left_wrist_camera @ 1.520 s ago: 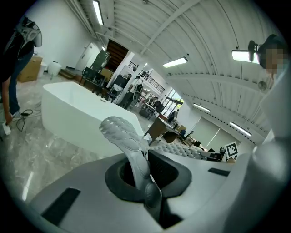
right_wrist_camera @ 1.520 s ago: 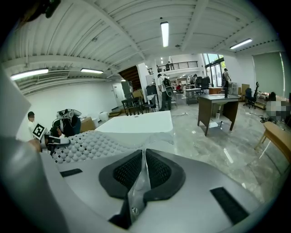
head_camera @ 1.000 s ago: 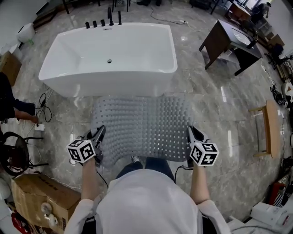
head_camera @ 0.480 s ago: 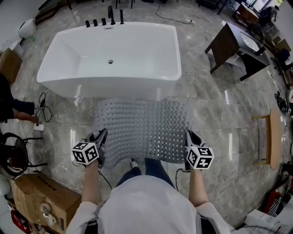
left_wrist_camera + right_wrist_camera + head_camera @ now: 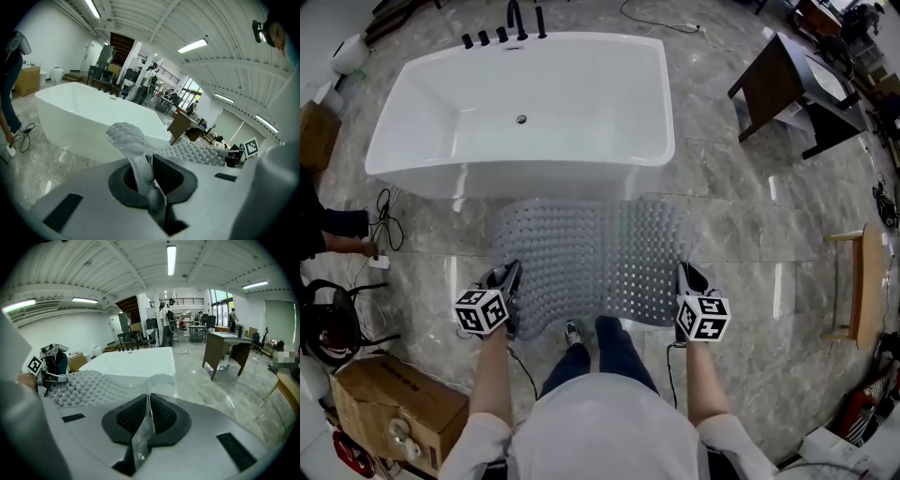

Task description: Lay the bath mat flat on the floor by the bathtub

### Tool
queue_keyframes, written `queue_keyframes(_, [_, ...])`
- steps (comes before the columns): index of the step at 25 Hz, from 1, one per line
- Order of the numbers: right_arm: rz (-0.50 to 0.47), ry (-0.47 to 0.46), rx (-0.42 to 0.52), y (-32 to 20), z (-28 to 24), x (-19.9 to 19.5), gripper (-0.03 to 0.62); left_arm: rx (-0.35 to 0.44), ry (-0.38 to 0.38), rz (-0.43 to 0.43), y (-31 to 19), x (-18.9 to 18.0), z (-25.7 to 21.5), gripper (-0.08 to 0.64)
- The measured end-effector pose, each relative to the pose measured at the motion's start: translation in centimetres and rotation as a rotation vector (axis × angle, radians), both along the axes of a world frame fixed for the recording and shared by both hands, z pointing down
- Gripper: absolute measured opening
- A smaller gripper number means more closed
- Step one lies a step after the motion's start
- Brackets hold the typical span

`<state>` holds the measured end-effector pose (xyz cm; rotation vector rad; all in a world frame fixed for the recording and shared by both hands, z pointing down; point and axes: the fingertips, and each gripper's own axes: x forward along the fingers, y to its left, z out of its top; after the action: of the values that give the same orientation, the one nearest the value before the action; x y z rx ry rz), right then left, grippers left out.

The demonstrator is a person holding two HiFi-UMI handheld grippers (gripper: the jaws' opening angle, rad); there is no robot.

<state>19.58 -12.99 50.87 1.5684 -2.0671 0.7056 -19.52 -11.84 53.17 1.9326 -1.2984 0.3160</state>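
- Holding the bath mat (image 5: 595, 262) by its two near corners, spread between the hands just in front of the bathtub (image 5: 520, 103).
- In the left gripper (image 5: 510, 275), pinched tight on the near left corner, with a bumpy flap curling up out of the closed jaws.
- In the right gripper (image 5: 683, 274), pinched just as tight on the near right corner, with only a thin edge caught (a slim hold, by the look of it).
- Resting along its far edge close to the bathtub's near wall, seemingly on the floor (image 5: 750, 234); raised and wavy along the near edge, sagging in the middle above a shoe (image 5: 574, 331).
- Probably lowering the near edge as the step in hand; not yet flat.
- Could slip out on the right before reaching the floor, given so little of the mat in that pinch, and land crooked.
- Could catch the sagging middle on the feet or fold it under, with the shoe right at the near edge.
- Could leave a ridge, or ride up against the bathtub, if released with slack or with one hand lower than the other.
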Motion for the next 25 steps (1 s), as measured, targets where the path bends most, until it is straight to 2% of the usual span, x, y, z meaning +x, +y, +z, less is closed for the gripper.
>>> queue_keyframes(13, [0.010, 0.042, -0.045, -6.3, 7.1, 1.8, 0.041, -0.039, -0.080, 0.004, -5.9, 0.8, 6.7, 0.044])
queue_keyframes(19, [0.025, 0.042, -0.078, -8.0, 11.3, 2.2, 0.041, -0.074, -0.065, -0.022, -8.1, 1.5, 10.4, 0.044])
queue_keyframes(25, [0.067, 0.052, -0.104, -9.5, 16.4, 2.6, 0.041, -0.091, -0.149, 0.027, -9.5, 1.5, 15.5, 0.044])
